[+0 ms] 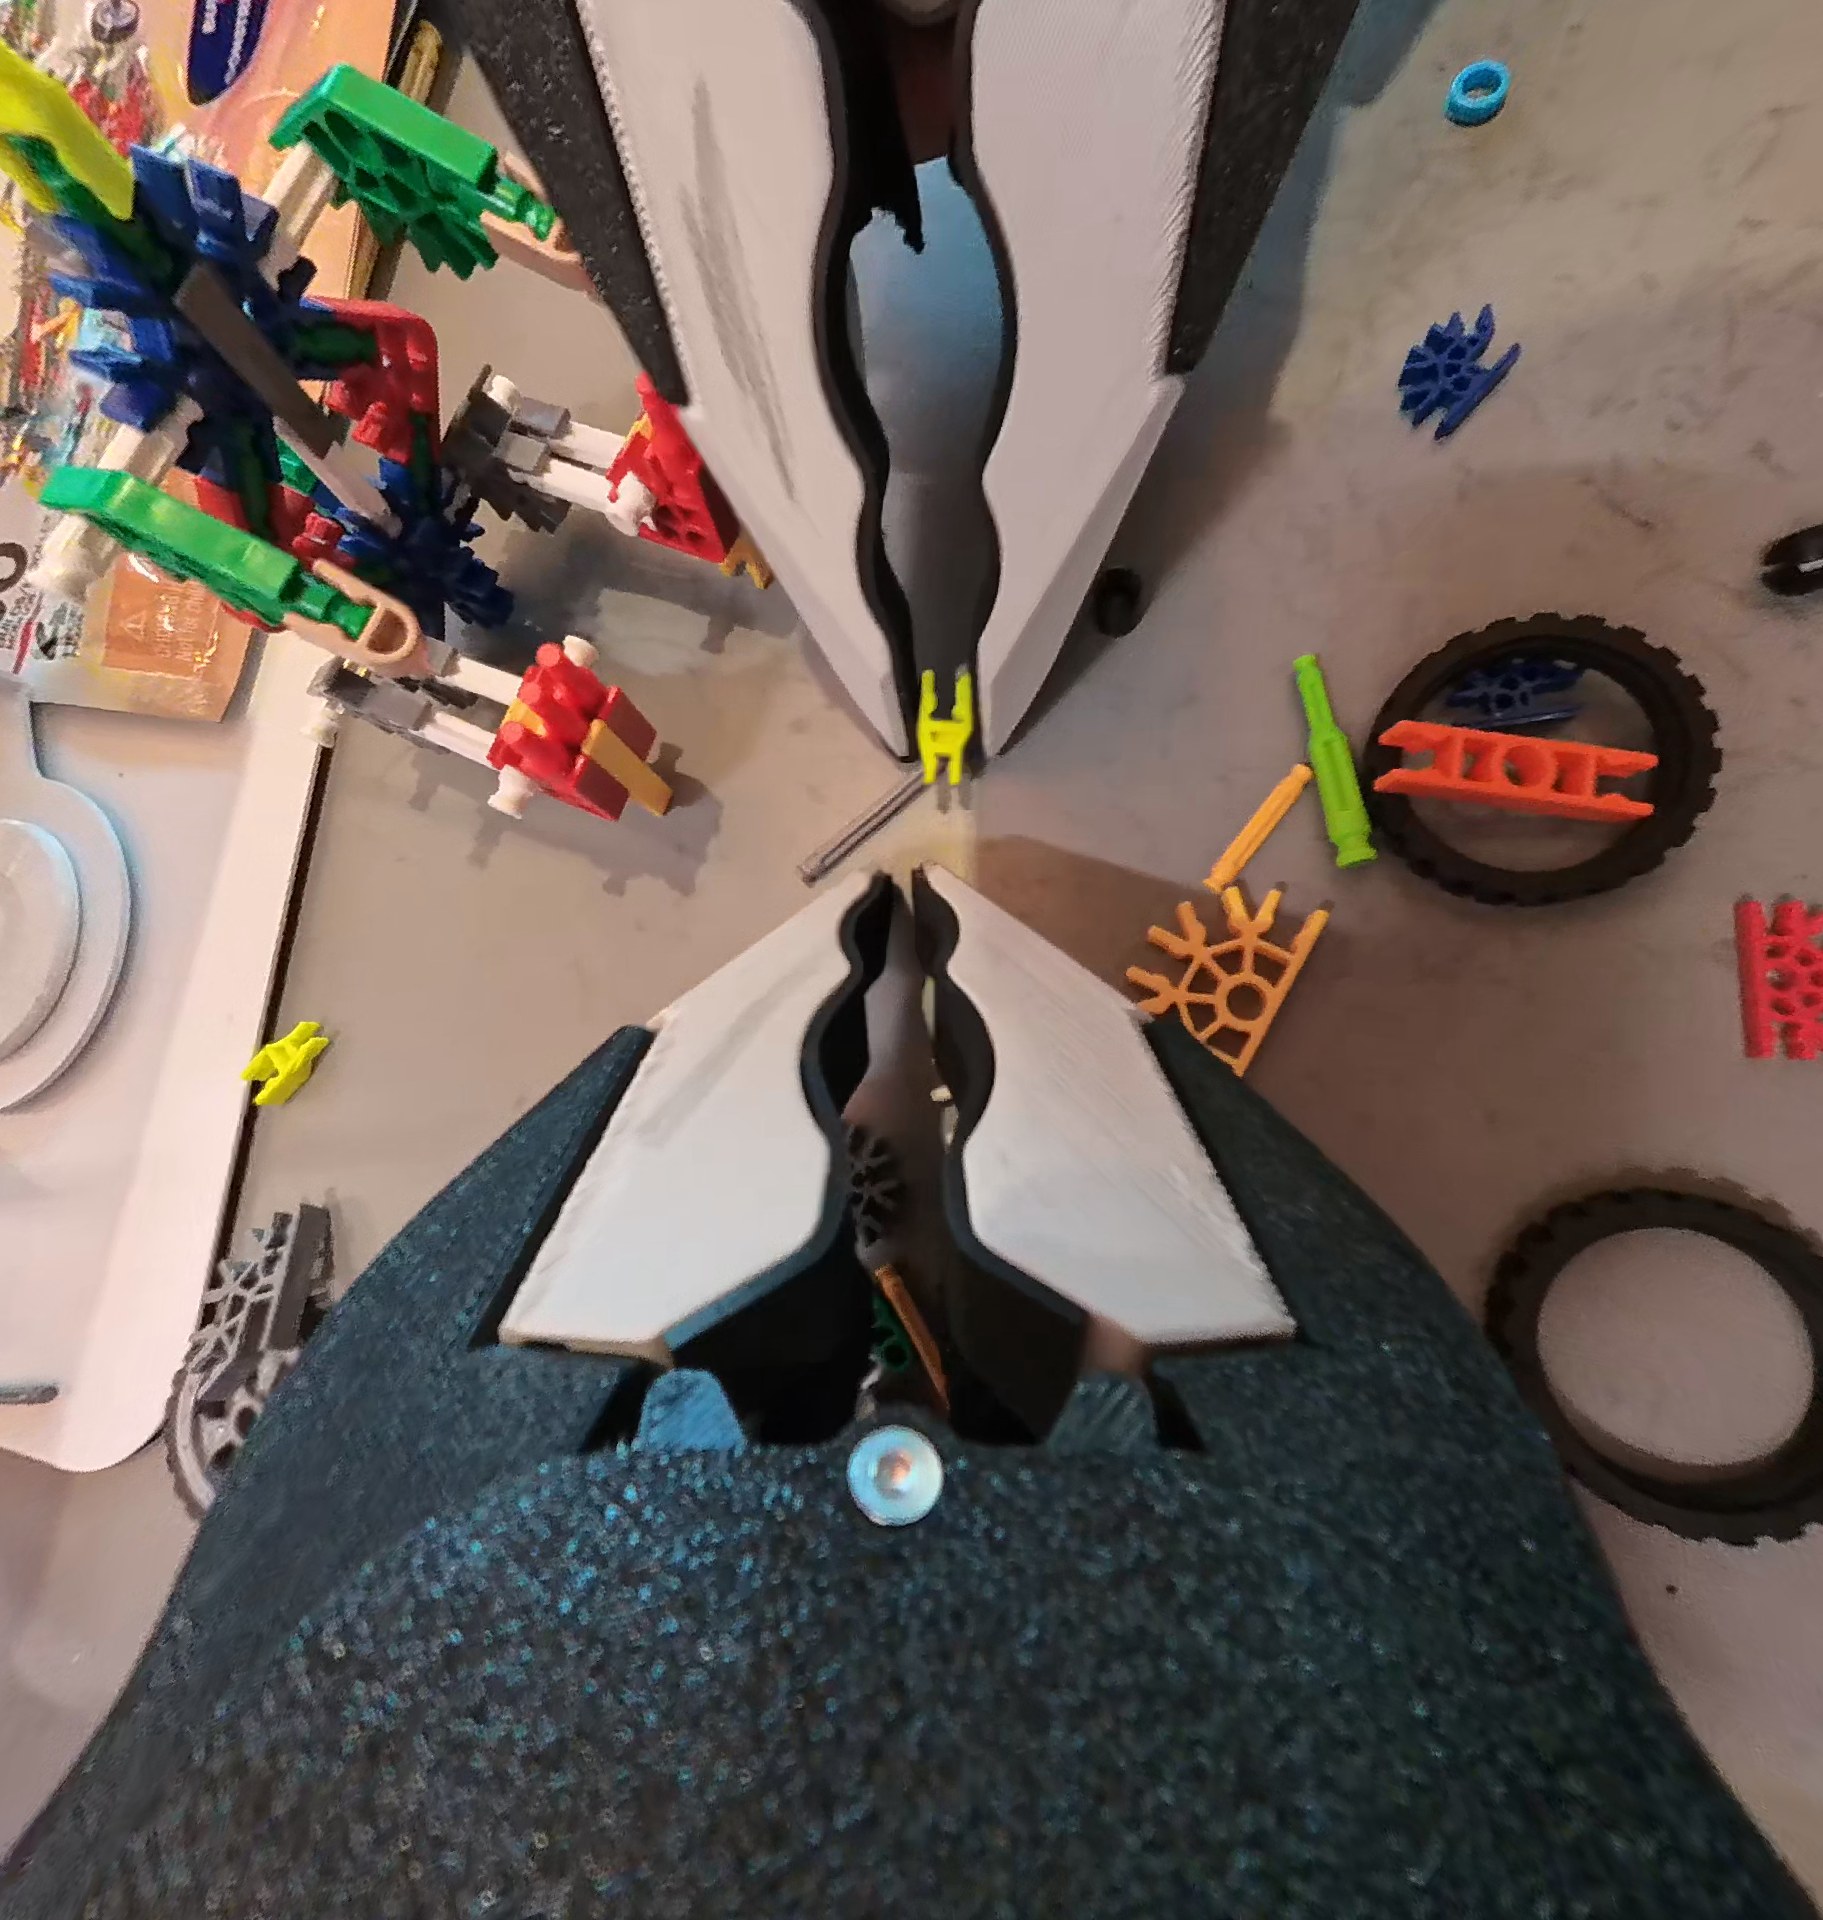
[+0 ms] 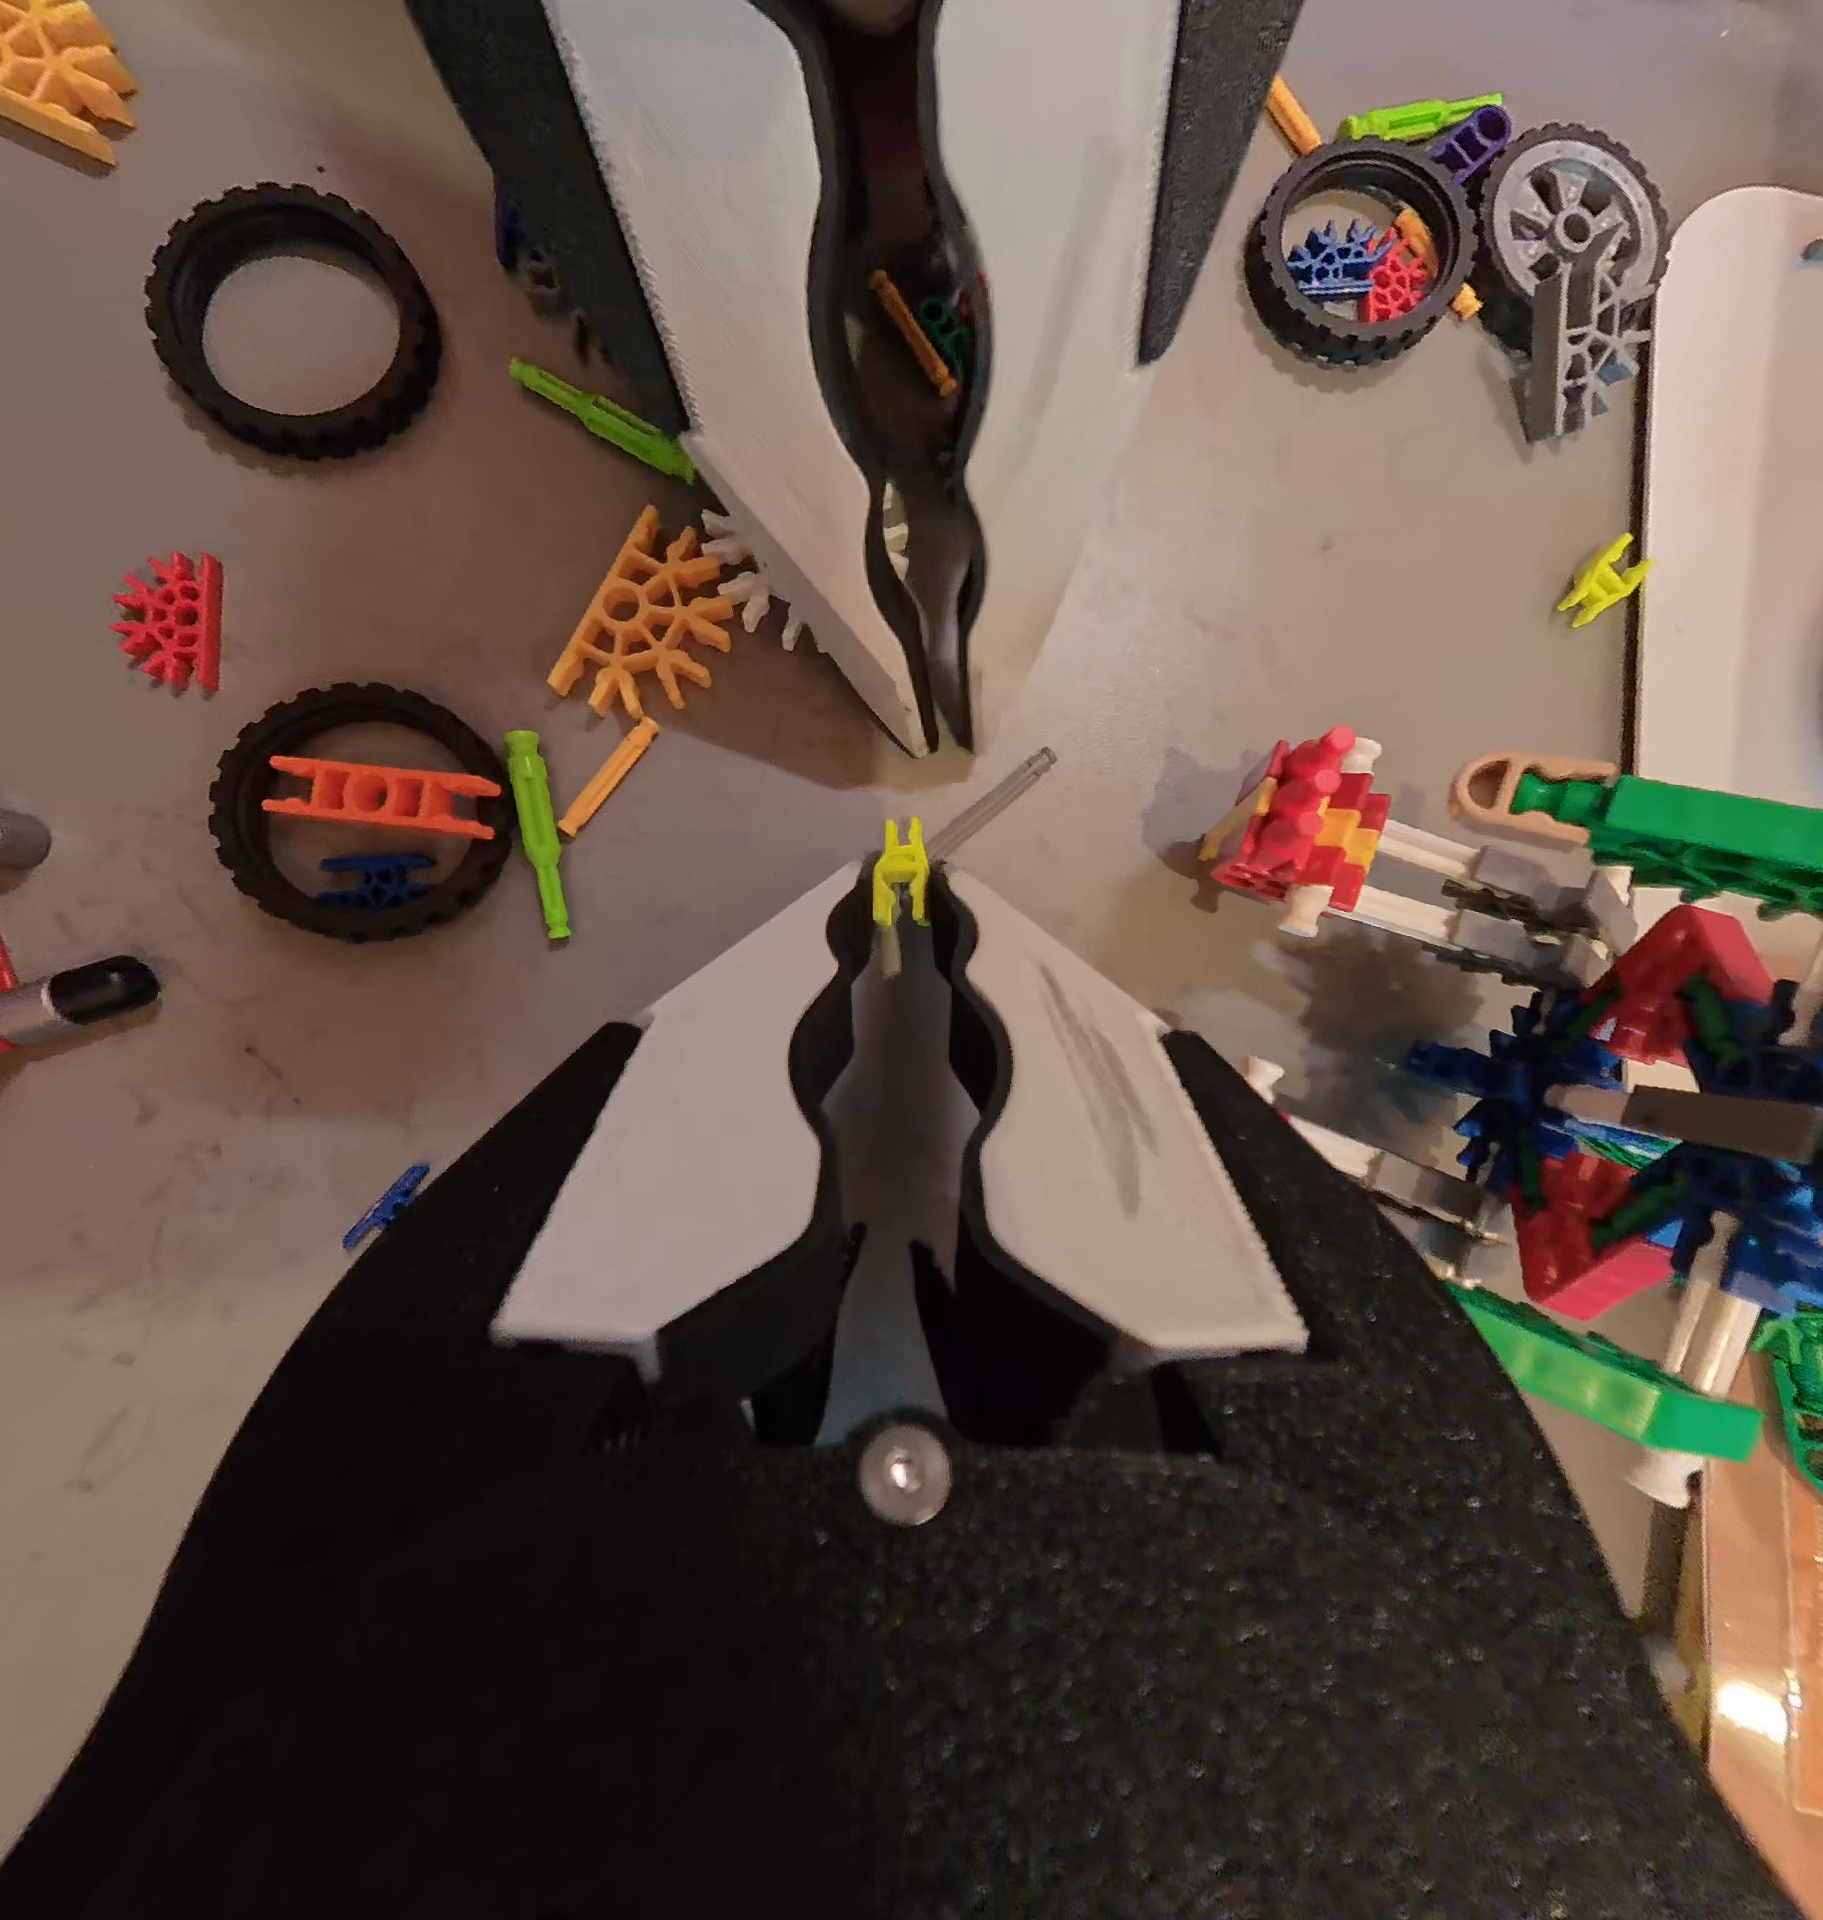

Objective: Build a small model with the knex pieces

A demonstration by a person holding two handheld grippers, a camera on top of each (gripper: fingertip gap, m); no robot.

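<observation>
My right gripper [image 2: 902, 883] is shut on a small yellow clip connector [image 2: 899, 871], held at its fingertips just above the grey table. A thin grey rod [image 2: 990, 798] sticks out of the connector, up and to the right. In the left wrist view the right gripper [image 1: 943, 748] comes down from the top with the yellow connector [image 1: 945, 727] and the rod [image 1: 865, 829]. My left gripper [image 1: 902, 883] faces it tip to tip, with its jaws shut and its tips just short of the rod. It also shows in the right wrist view [image 2: 938, 743], shut, beside the rod's free end.
A built model of green, blue, red and white pieces [image 1: 263, 416] stands left on a printed sheet. Loose pieces lie around: black tyres [image 1: 1676, 1361], an orange fan connector [image 1: 1234, 977], a green rod [image 1: 1333, 758], a red connector [image 1: 1800, 977] and a second yellow clip [image 1: 283, 1060]. My two grippers' fingertips are within a few centimetres of each other. From the right gripper's tips to the green rod [image 1: 1333, 758] is close to 6 cm. It is also in sight in the right wrist view [image 2: 539, 822].
</observation>
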